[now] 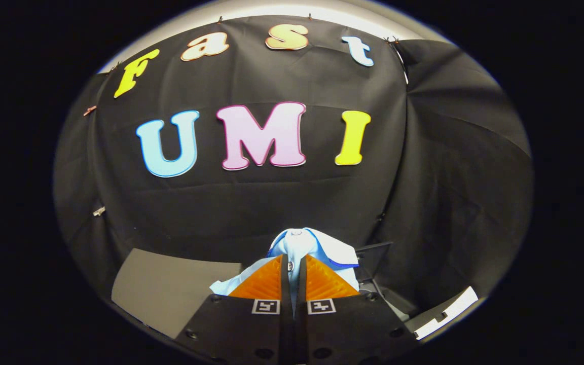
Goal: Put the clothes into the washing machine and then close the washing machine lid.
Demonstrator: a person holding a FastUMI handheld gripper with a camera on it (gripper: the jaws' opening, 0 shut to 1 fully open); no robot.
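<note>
Your claw (293,268) is clamped on the shirt (302,246).

Its two fingers are pressed nearly together, with a fold of the light blue shirt pinched between them; the cloth bunches up at 12 o'clock from the tips and spills to 3 and 9 o'clock. A grey worktop (165,291) lies at 9 o'clock, below the black cloth wall (271,203).

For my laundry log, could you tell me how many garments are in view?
1: a light blue shirt, pinched between the gripper fingers, lifted before the booth wall. Others may be hidden.
</note>
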